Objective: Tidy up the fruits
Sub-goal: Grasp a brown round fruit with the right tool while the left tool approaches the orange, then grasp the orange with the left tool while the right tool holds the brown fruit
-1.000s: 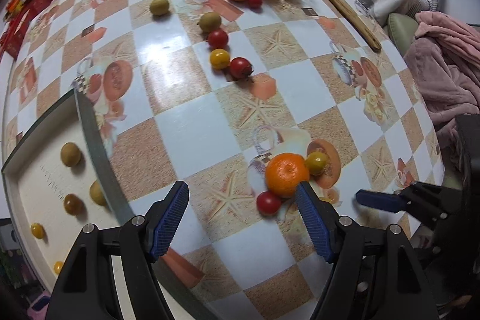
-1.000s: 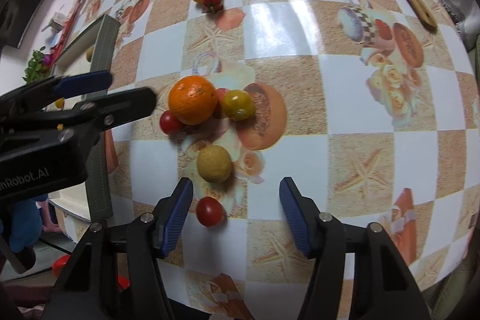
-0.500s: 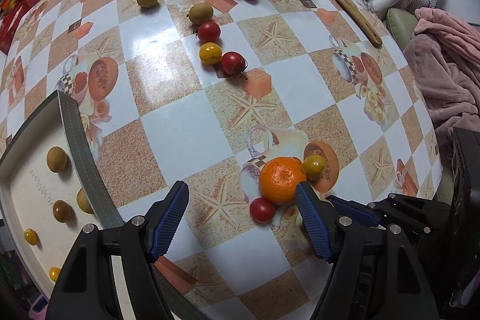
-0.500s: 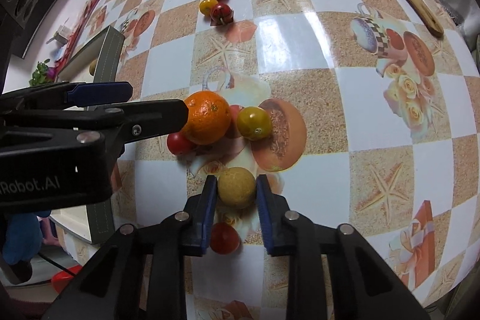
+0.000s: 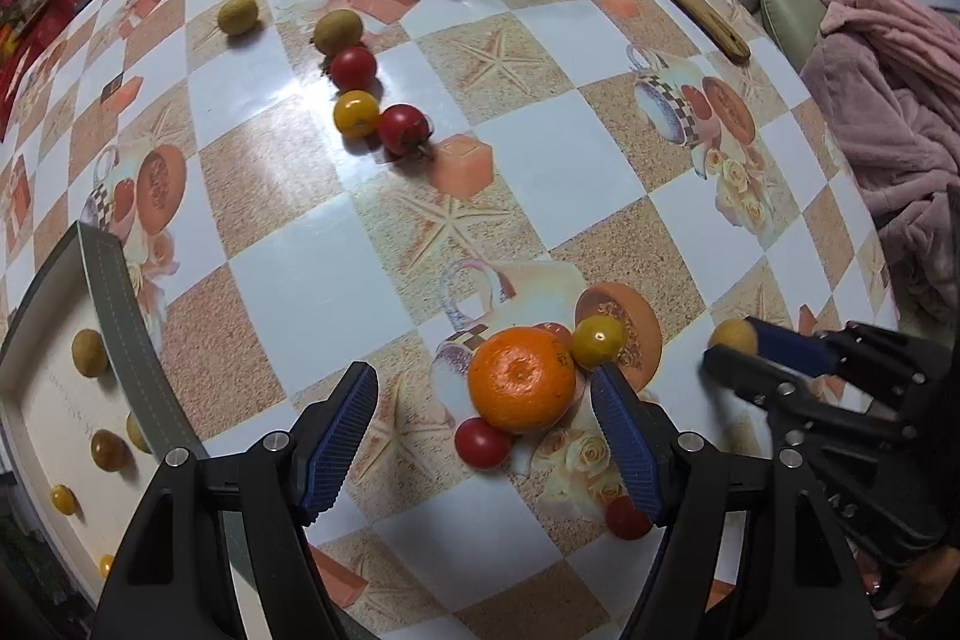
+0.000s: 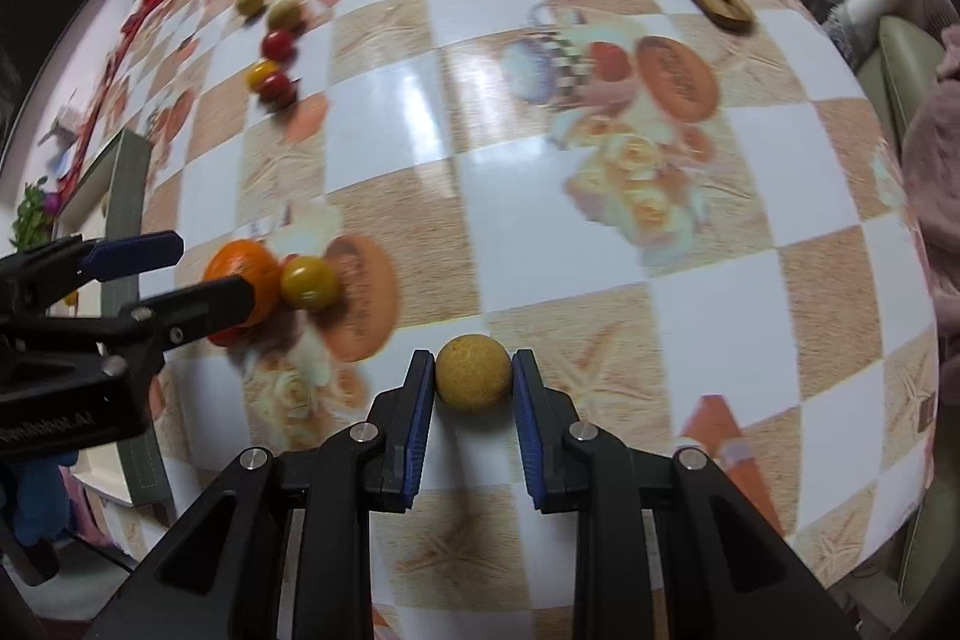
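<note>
Right hand-held gripper (image 6: 473,381) clamps the tan round fruit (image 6: 473,371), lifted and likely tray-bound; left hand-held gripper (image 5: 483,433) gapes over the mandarin (image 5: 521,379).

the tablecloth (image 5: 300,280) is checked in white and sandy tan, printed with starfish, cups and roses. a bright orange mandarin (image 5: 521,387) sits with a yellow tomato (image 5: 597,339) and a red tomato (image 5: 482,443). the round fruit (image 6: 473,372) is dull mustard-yellow. the grippers are black with blue ribbed pads (image 5: 339,430). the blanket (image 5: 888,100) is dusty pink; the tray (image 5: 120,304) has a grey-green rim.
</note>
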A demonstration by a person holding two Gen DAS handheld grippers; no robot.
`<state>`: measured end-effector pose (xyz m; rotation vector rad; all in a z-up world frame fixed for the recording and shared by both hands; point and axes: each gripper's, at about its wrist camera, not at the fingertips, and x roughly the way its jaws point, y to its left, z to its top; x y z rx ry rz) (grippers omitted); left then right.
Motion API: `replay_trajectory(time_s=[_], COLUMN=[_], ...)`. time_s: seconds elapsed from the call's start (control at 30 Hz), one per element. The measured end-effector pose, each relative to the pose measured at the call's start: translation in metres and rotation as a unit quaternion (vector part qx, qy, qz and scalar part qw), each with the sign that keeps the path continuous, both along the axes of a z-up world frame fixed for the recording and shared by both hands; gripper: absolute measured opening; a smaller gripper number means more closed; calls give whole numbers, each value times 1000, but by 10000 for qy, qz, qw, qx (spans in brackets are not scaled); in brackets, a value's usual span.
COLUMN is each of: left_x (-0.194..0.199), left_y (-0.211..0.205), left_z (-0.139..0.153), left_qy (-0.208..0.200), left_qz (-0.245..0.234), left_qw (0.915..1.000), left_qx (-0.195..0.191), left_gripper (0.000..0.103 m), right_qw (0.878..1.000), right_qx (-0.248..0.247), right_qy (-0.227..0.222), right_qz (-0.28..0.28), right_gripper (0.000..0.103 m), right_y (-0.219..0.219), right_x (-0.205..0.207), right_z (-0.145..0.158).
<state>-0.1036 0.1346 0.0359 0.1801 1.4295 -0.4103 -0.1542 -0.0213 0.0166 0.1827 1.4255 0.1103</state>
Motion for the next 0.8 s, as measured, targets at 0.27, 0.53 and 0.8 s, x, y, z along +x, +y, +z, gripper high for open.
replay_trajectory(time_s=[0.27, 0.53, 0.8], left_x=[0, -4, -23], left_y=[-12, 7, 56], left_z=[-5, 9, 36], left_qy=[-54, -165, -398], left_qz=[-133, 322, 921], left_qw=[9999, 9993, 9949], left_qx=[50, -94, -60], left_gripper=[41, 41, 41], right_qw=[10000, 9998, 9989], right_qx=[56, 128, 181], right_qy=[41, 98, -41], right_qz=[-25, 65, 429], right_gripper=[28, 28, 28], right_y=[-1, 0, 19], right_x=[-1, 0, 18], right_z=[0, 6, 28])
